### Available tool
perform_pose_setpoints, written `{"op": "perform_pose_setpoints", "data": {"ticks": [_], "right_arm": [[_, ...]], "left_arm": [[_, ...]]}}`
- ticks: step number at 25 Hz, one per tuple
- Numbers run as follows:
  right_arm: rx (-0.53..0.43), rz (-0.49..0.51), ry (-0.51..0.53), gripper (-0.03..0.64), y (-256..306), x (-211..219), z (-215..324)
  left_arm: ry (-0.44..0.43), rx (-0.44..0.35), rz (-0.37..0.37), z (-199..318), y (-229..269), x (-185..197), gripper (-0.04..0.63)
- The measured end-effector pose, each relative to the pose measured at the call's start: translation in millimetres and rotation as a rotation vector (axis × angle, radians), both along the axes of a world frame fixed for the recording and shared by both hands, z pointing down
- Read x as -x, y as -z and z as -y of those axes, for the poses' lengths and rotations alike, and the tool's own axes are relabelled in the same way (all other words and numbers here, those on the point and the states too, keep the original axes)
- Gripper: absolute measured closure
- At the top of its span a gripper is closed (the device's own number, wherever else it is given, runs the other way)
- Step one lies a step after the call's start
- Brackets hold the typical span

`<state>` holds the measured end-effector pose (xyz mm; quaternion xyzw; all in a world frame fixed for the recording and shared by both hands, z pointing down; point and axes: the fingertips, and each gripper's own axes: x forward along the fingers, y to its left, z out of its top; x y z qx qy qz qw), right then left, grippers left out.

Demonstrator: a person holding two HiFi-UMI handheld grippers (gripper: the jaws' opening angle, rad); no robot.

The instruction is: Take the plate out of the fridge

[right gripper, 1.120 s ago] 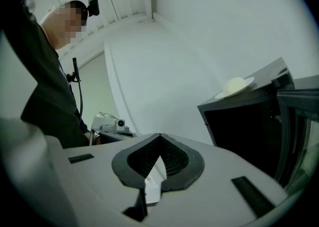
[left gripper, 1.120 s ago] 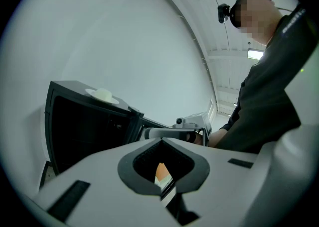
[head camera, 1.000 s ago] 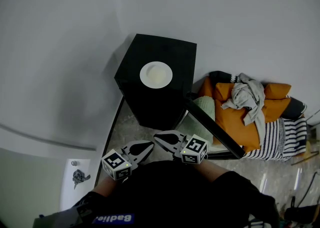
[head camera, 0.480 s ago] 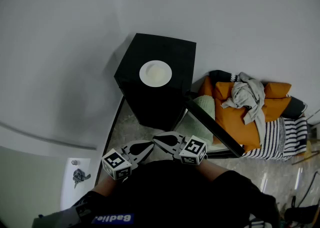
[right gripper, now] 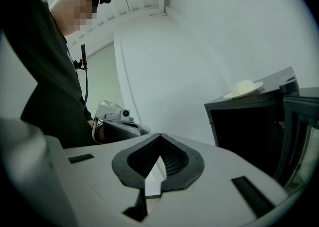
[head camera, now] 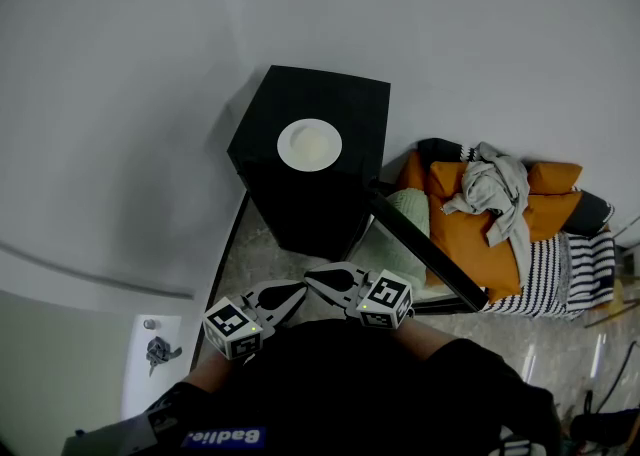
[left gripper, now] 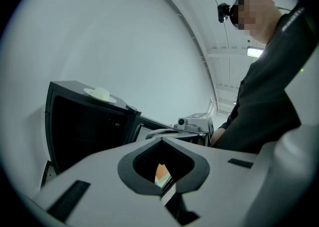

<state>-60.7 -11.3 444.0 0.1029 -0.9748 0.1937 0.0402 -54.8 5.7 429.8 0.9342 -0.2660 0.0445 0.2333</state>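
A white plate [head camera: 309, 144] with a pale lump on it sits on top of the black fridge [head camera: 345, 104]. The fridge door [head camera: 425, 256] hangs open to the right. The dark inside of the fridge [left gripper: 79, 126] shows nothing that I can make out. Both grippers are held close to my body, low and well short of the fridge. The left gripper [head camera: 300, 291] is shut and empty, and the right gripper [head camera: 311, 275] is shut and empty beside it. The plate [left gripper: 99, 94] shows far off in the left gripper view and the plate [right gripper: 244, 89] likewise in the right gripper view.
Orange cushions [head camera: 480, 234] with a grey garment [head camera: 490, 189] and a striped cloth [head camera: 560, 274] lie on the floor right of the fridge. A white wall [head camera: 150, 64] stands behind and to the left. Pale tiled floor [head camera: 250, 259] lies before the fridge.
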Motion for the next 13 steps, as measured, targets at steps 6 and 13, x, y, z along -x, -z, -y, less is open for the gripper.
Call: {"op": "perform_pose_setpoints", "data": {"ticks": [6,13], "right_arm": [[0.002,-0.002,-0.004,0.606,1.2,-0.8,0.4],[0.007,-0.005,-0.009,0.606,-1.1,-1.2,5.7]], "left_arm": [[0.005,-0.002,-0.001,-0.2,-1.6,3.2,0.597],[0.018,-0.012,0.013,6.5,5.1,4.5,0.597]]}}
